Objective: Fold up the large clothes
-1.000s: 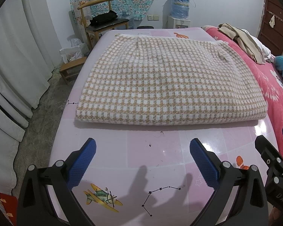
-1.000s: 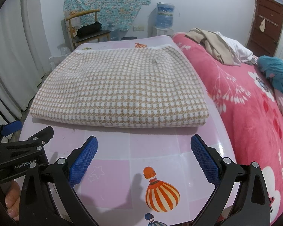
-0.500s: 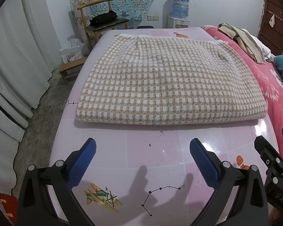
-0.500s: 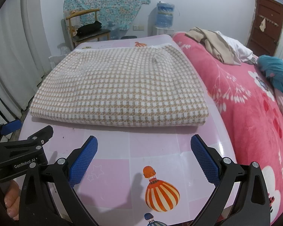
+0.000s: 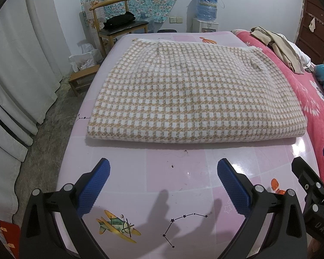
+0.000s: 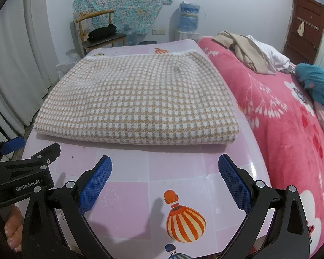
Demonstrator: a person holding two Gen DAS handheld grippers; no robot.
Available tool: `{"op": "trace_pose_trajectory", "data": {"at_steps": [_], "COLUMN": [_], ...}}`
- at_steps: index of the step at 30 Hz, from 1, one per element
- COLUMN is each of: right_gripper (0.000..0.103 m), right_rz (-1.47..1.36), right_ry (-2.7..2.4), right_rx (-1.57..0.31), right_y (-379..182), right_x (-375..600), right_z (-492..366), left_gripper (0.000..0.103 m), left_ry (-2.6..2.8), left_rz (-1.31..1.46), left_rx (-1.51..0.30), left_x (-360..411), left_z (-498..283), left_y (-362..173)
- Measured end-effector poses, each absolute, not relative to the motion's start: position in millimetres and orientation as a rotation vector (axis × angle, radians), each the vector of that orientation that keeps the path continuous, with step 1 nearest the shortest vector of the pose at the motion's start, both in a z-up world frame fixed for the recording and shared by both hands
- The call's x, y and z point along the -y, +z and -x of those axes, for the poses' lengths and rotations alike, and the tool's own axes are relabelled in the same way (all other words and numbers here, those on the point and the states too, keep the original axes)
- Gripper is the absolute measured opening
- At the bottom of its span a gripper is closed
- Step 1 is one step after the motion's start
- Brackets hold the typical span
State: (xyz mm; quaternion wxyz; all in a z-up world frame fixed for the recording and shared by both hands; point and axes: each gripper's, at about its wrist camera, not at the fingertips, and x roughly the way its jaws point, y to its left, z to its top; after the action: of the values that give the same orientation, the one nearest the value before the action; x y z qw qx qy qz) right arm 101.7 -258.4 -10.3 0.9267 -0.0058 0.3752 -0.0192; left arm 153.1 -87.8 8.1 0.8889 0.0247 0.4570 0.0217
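Left wrist view: the folded checked garment [image 5: 194, 95] lies flat on the counter [image 5: 168, 161]; left hand-held gripper [image 5: 163, 185] and right hand-held gripper [image 6: 165, 182] hover released near its front edge.

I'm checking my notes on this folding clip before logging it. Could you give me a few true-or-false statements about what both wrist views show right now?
1. The tan-and-white checked knitted garment lies folded flat on the pink patterned table. True.
2. The left gripper is clamped on the garment's near edge. False: it is open, short of the garment, holding nothing.
3. The right gripper is open above the table. True.
4. A pile of beige clothes rests on the pink floral blanket. True.
5. The wooden chair by the wall has a bare seat. False: a black item lies on it.
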Motion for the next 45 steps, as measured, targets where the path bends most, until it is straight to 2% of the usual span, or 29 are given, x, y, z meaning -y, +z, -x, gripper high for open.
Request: {"op": "trace_pose_trajectory", "data": {"at_steps": [45], "right_gripper": [0.095], "right_rz": [0.019], "right_ry": [-0.032], "right_rx": [-0.778], "right_y": [-13.2], "right_x": [255.8], "right_z": [-103.4], "left_gripper": [0.098], "left_ry": [0.046], "left_rz": [-0.047], "left_rx": [-0.960], "left_x": [86.2], "left_z": [-155.4], "left_y": [5.1]}}
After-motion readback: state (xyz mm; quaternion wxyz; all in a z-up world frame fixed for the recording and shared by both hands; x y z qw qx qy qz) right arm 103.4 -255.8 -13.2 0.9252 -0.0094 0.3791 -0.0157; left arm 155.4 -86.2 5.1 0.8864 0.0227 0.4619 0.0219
